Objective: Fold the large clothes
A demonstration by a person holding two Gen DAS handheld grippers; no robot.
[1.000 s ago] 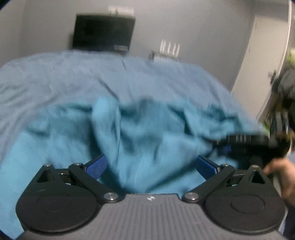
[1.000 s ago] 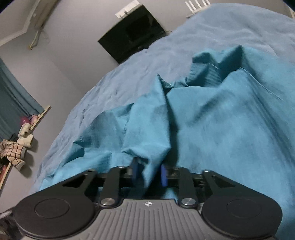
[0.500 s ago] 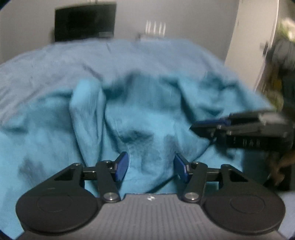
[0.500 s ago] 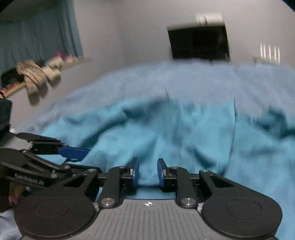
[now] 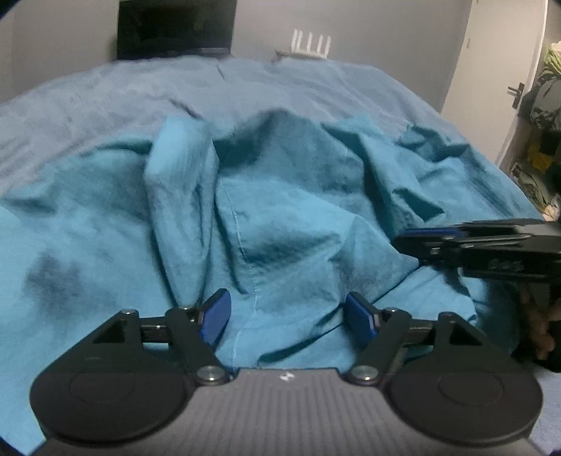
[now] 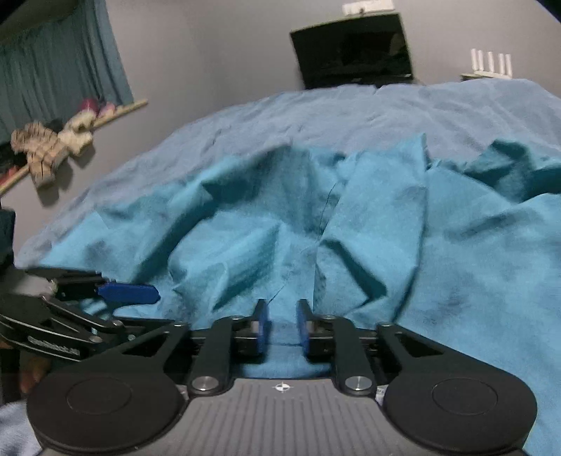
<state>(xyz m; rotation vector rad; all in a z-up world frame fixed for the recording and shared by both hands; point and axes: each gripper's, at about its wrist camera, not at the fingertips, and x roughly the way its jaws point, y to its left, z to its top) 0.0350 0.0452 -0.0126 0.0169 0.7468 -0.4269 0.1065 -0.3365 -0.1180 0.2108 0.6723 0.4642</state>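
Note:
A large teal garment (image 5: 280,196) lies crumpled in folds on the bed; it also fills the right wrist view (image 6: 350,224). My left gripper (image 5: 287,317) is open, its blue pads wide apart just above the garment's near edge, with cloth lying between them. My right gripper (image 6: 282,326) has its pads close together with a narrow gap, and the near hem of the garment sits between them. The right gripper also shows side-on at the right of the left wrist view (image 5: 491,242). The left gripper shows at the lower left of the right wrist view (image 6: 87,301).
A grey-blue bed cover (image 5: 105,94) spreads under the garment. A black TV (image 5: 175,28) and a white router (image 5: 310,40) stand at the far wall. A door (image 5: 505,80) is at the right. A curtain (image 6: 59,80) and plush toys on a ledge (image 6: 52,147) are at the left.
The left gripper's pads closed part-way, then opened wider over the near edge. The right gripper swung from a tilted view to level, beside the left, and its pads parted slightly.

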